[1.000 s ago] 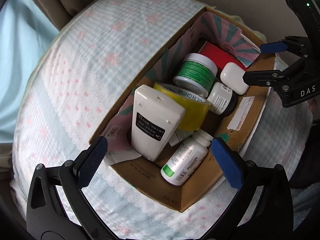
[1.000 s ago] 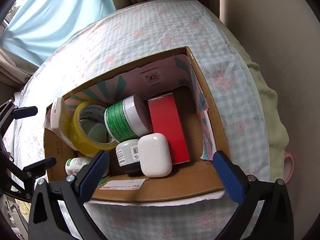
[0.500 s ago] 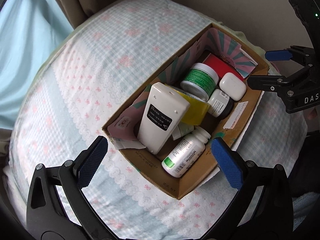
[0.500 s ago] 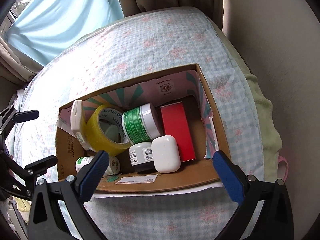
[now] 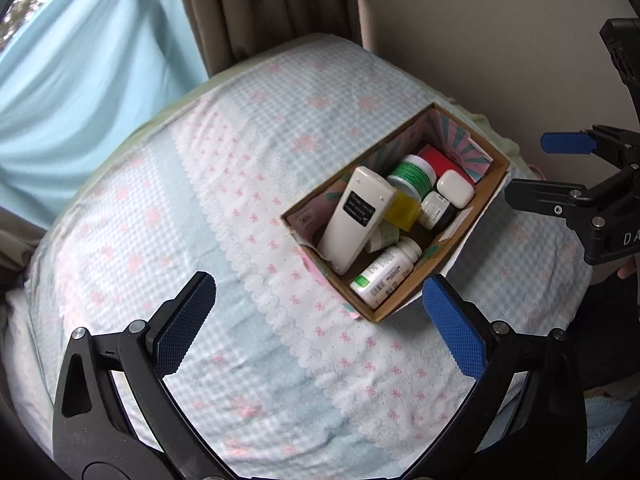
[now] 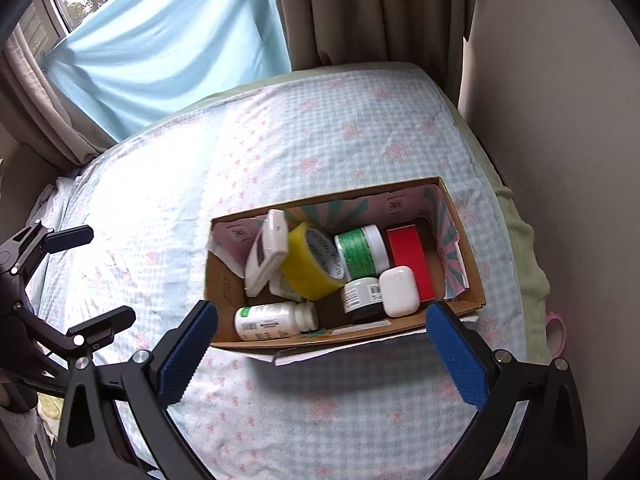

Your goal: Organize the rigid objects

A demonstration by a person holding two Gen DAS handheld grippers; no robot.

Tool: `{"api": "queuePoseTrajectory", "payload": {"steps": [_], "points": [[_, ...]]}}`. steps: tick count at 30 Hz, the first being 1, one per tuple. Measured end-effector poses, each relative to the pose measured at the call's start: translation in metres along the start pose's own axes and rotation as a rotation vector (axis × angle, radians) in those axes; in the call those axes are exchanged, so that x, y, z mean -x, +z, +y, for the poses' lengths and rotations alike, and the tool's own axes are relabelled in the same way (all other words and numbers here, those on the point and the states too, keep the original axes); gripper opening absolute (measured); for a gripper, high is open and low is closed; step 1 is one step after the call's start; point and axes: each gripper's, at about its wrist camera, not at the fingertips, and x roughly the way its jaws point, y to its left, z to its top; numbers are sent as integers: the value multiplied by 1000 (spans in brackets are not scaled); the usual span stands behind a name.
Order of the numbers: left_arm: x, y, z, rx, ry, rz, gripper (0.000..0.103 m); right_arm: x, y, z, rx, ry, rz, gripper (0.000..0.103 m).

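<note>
Cardboard box on the bed holds everything, and both hand-held grippers, left and right, hang wide open and empty at its 6 o'clock; I'd pinch the white remote, probably light and slick, across its flat sides.

A small pale carton lies mostly buried under the yellow tape roll and the white remote; its print is unreadable. The right tool runs off the left-wrist view's right edge.
</note>
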Motion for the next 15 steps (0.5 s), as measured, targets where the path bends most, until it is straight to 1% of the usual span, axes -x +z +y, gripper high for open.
{"api": "queuePoseTrajectory", "payload": {"steps": [5, 10, 13, 15], "points": [[88, -15, 42, 115, 89, -144, 103, 59, 11, 60, 48, 19, -88, 103], [177, -35, 85, 287, 172, -311, 103, 121, 27, 110, 65, 48, -204, 103], [219, -50, 105, 379, 192, -397, 103, 155, 33, 135, 95, 44, -283, 103], [240, -59, 115, 427, 204, -438, 103, 176, 34, 148, 119, 42, -338, 103]]}}
